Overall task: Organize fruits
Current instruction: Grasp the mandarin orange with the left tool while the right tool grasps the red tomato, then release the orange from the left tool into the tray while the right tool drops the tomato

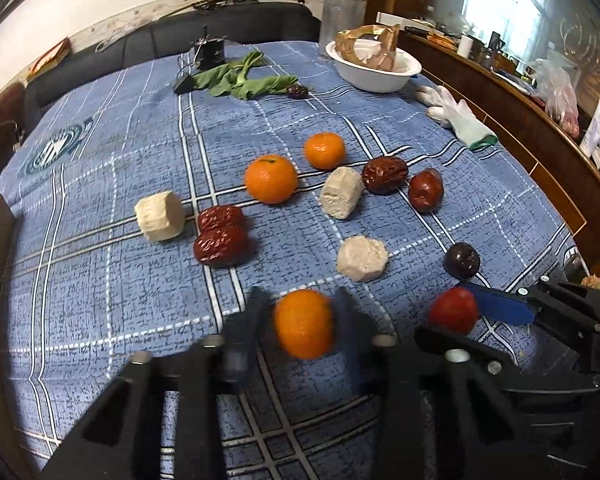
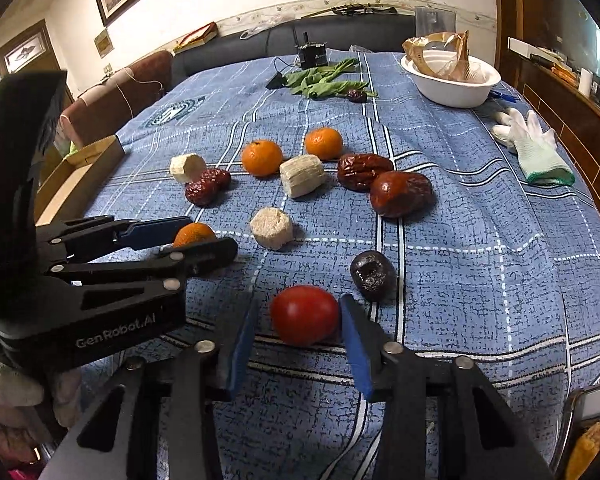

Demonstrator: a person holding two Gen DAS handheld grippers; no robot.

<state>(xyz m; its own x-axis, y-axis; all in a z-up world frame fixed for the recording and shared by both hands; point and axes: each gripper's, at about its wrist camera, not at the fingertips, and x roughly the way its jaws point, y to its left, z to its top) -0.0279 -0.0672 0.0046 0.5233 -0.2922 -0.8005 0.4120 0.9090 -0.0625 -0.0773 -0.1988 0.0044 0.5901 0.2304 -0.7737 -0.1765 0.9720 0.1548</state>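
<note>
Between the left claw (image 1: 302,312): a tangerine (image 1: 304,324)

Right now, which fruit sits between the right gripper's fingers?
Start at the white bowl at the blue tablecloth's far edge, then come to the near edge. There, the right gripper brackets a smooth red tomato, unlike the wrinkled dark plum beside it.

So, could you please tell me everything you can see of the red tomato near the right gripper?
The red tomato is small, round, smooth and glossy, apparently whole and undamaged. It sits on the blue checked tablecloth between the blue-padded fingers of the right gripper; one pad looks to be touching it, while a small gap shows on the other side. A dark wrinkled fruit lies just behind it, apart.
</note>
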